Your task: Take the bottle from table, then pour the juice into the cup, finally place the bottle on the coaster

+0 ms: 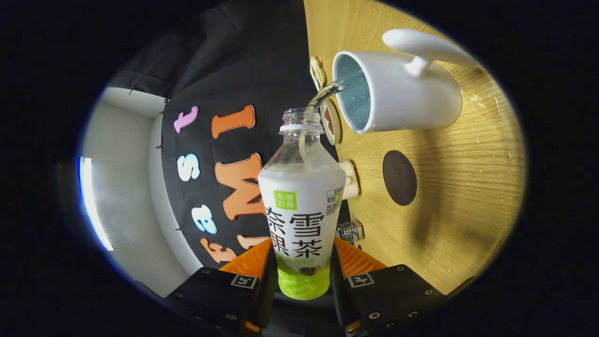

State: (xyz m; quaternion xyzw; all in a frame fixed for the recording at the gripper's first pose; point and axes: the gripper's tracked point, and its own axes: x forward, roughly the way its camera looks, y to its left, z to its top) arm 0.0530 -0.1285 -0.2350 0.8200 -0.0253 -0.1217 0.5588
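Fingers (302, 276) clamping clear plastic bottle (302, 206), thin stream entering glossy white cup (398, 93), round dark coaster (399, 178) nearby

1. Gripper (302, 276): two finger assemblies, one on either side of the view's centre line.
2. Each finger is carried on a dark, blocky, angular housing with a matte finish.
3. A square black-and-white fiducial marker sits on the top face of each housing, near its inner edge.
4. Small round screw heads are set along the lower faces of both housings; several are visible on each.
5. The fingers (352, 260) have ribbed surfaces and taper as they run forward.
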